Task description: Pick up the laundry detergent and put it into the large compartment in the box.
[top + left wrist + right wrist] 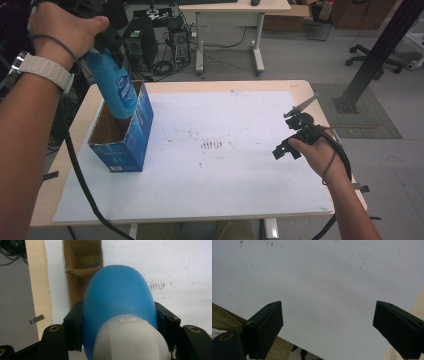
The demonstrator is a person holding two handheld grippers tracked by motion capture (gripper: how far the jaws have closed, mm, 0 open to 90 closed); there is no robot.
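A blue plastic bottle [114,86] with a white label hangs bottom-down, its lower end inside the open top of a blue cardboard box [131,135] at the table's left. My left gripper [107,42] is shut on the bottle near its neck. In the left gripper view the bottle [119,305] and its white cap sit between the jaws, above the box's brown inside [81,267]. My right gripper [295,132] rests over the white sheet at the right. In the right gripper view, this gripper [327,322] is open with nothing between the jaws.
A white sheet [220,155] covers most of the wooden table [300,86]. Faint dark marks [211,145] sit at its middle. Behind the table are a desk [235,10], computer gear and cables on the floor, and a black metal post [375,55] at right.
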